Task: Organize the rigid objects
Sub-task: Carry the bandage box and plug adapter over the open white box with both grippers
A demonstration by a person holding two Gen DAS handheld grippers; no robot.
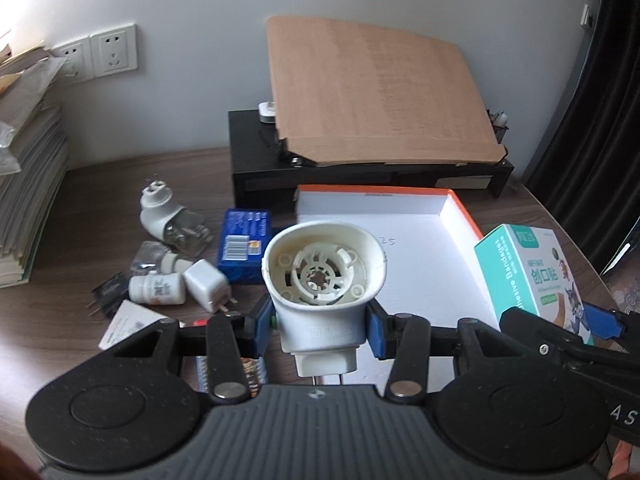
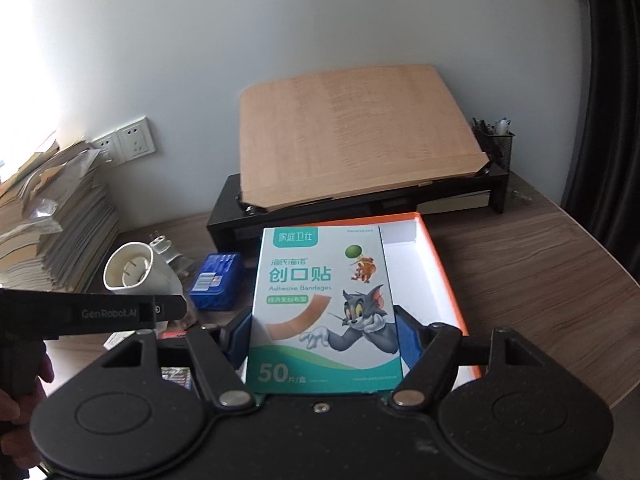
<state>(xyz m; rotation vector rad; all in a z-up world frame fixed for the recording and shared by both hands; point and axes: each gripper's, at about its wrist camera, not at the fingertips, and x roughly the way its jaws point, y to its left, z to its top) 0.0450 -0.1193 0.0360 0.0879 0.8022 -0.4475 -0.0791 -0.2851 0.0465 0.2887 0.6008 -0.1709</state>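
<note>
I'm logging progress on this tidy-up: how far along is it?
Early stage. Nothing lies in the orange-rimmed tray yet. In hand: the left gripper clamps a white plug-in device, and the right gripper clamps the bandage box above the tray. Left on the desk: the blue box, white charger, small white bottle and other small items.

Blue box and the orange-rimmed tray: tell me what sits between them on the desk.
In the left wrist view, only bare wooden desk shows in the narrow gap between the blue box and the tray; the held white plug-in device hides the nearer part.
</note>
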